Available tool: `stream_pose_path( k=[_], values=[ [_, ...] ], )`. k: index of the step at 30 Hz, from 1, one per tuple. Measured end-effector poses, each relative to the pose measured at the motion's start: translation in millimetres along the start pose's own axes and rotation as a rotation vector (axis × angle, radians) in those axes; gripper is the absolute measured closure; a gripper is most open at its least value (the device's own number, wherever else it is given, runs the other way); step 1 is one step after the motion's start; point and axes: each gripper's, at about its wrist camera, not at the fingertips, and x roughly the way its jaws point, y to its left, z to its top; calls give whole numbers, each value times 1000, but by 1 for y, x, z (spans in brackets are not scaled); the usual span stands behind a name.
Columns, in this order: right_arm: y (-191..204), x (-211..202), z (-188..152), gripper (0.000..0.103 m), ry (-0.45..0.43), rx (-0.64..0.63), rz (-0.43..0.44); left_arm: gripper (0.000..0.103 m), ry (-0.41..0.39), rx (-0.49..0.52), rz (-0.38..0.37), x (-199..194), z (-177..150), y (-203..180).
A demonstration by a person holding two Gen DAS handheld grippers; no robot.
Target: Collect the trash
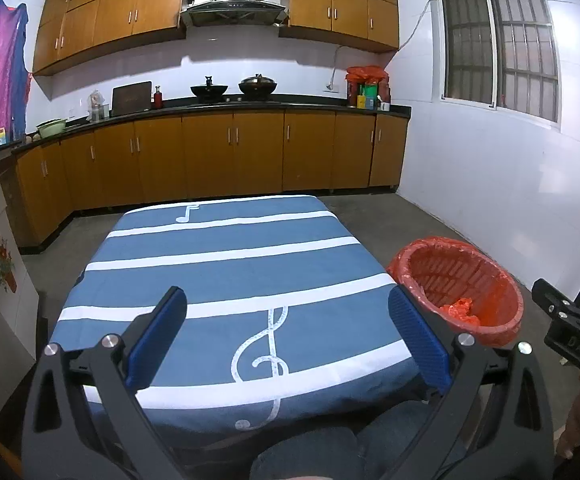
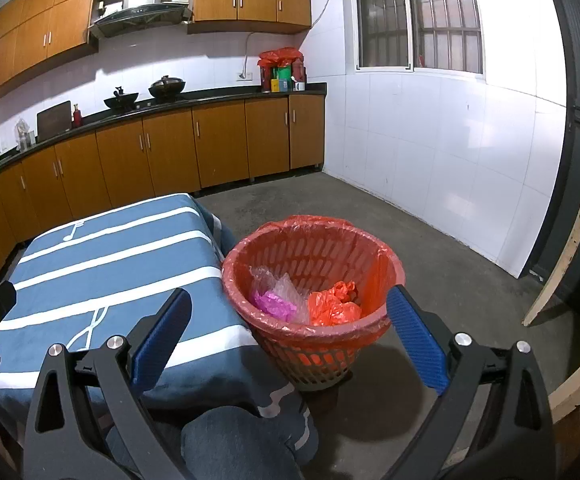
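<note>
A red waste basket lined with a red plastic bag stands on the floor by the table's right side; it also shows in the left wrist view. Inside lie a crumpled red bag, a clear plastic wrapper and a purple scrap. My right gripper is open and empty, held just above and in front of the basket. My left gripper is open and empty over the table's near edge. The right gripper's body shows at the right edge of the left wrist view.
The table wears a blue cloth with white stripes and music notes. Wooden kitchen cabinets and a counter with woks stand behind. A white tiled wall and a wooden frame are on the right. My knee is below.
</note>
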Motion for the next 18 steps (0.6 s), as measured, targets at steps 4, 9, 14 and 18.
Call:
stream_pose_path(
  k=[4, 9, 14, 18],
  values=[
    [0, -1, -1, 6, -2, 1, 0, 4, -1, 2, -3, -3, -1, -3],
    [-1, -1, -1, 6, 2, 4, -1, 4, -1, 5, -8, -5, -3, -5],
    [-1, -6, -4, 6, 4, 9, -4, 4, 1, 6, -8, -5, -4, -7],
    [-1, -8, -4, 6, 9, 10, -4, 4, 8, 4, -4, -4, -6, -8]
  ],
)
